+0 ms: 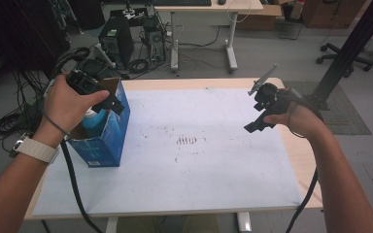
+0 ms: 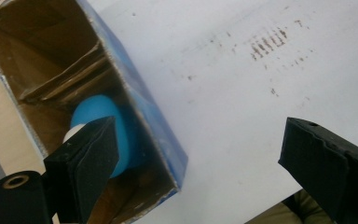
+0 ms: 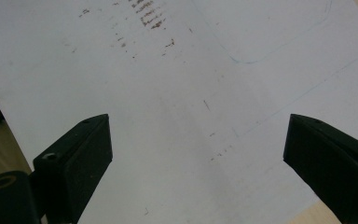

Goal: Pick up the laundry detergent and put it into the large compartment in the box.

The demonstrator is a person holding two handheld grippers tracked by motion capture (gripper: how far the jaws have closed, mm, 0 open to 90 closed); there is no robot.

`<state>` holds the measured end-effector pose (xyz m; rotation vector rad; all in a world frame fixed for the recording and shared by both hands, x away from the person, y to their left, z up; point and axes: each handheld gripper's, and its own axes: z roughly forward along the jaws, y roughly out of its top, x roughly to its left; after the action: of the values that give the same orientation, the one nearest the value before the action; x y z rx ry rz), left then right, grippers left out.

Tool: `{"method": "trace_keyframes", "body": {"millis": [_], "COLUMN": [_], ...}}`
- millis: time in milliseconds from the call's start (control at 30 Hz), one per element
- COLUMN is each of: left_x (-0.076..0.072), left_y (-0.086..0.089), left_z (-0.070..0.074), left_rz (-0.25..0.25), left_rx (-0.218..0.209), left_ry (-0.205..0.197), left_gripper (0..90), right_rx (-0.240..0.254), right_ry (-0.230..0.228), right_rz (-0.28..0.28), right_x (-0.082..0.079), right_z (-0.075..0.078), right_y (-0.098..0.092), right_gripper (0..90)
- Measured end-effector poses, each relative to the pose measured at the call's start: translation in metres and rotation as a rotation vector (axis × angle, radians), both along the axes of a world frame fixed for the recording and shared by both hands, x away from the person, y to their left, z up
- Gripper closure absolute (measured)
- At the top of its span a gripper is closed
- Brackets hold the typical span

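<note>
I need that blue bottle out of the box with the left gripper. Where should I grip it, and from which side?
Grip the blue bottle at its upper end, by the white cap, coming straight down through the open top of the box. The bottle stands deep inside, and the cardboard walls shut off every other side. The left gripper already hangs open above the opening, so probably only a short descent is needed.

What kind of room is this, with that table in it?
Probably a lab or workshop office: a computer tower with tangled cables sits on the floor, and a desk and office chair stand behind the table.
</note>
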<state>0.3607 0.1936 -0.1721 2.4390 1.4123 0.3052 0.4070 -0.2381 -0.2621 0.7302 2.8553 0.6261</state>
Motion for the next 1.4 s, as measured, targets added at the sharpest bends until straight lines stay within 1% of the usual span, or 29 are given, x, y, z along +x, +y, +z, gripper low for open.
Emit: {"method": "trace_keyframes", "body": {"millis": [233,367,433,667,800,867,967,1000,1133,1400], "left_x": [-0.002,-0.004,-0.005,-0.008,-0.01,-0.011,-0.012,-0.013,-0.015,-0.019], "left_y": [-0.008,-0.013,-0.015,-0.027,-0.034,-0.036,-0.041,-0.042,-0.048,-0.061], "left_z": [0.0,0.001,0.001,-0.003,-0.006,-0.006,-0.008,-0.009,-0.012,-0.016], "left_rz": [-0.041,-0.08,-0.098,-0.171,-0.213,-0.227,-0.267,-0.275,-0.323,-0.375], "left_rx": [-0.003,-0.011,-0.014,-0.015,-0.016,-0.023,-0.021,-0.026,-0.015,0.011], "left_ry": [0.01,0.008,0.016,0.022,0.019,0.017,0.016,0.014,0.026,0.05], "left_gripper": [11.9,11.9,11.9,11.8,11.5,11.2,10.5,10.5,10.5,10.5], "right_rx": [0.002,0.003,0.004,0.005,0.007,0.006,0.009,0.01,0.008,0.014], "right_ry": [0.002,0.001,0.002,0.004,0.004,0.007,0.006,0.006,0.006,0.012], "right_rz": [0.001,0.001,0.001,0.005,0.008,0.008,0.008,0.007,0.006,0.002], "right_x": [-0.001,-0.002,-0.001,-0.001,0.001,0.002,0.002,0.002,0.002,0.002], "right_z": [-0.001,-0.001,0.0,-0.001,-0.002,-0.002,-0.002,-0.002,-0.002,-0.003], "right_y": [0.0,0.0,-0.001,0.001,0.002,0.003,0.003,0.003,0.002,0.001], "right_gripper": [7.9,7.8,7.8,7.8,7.8,7.8,7.8,7.8,7.8,7.8]}}
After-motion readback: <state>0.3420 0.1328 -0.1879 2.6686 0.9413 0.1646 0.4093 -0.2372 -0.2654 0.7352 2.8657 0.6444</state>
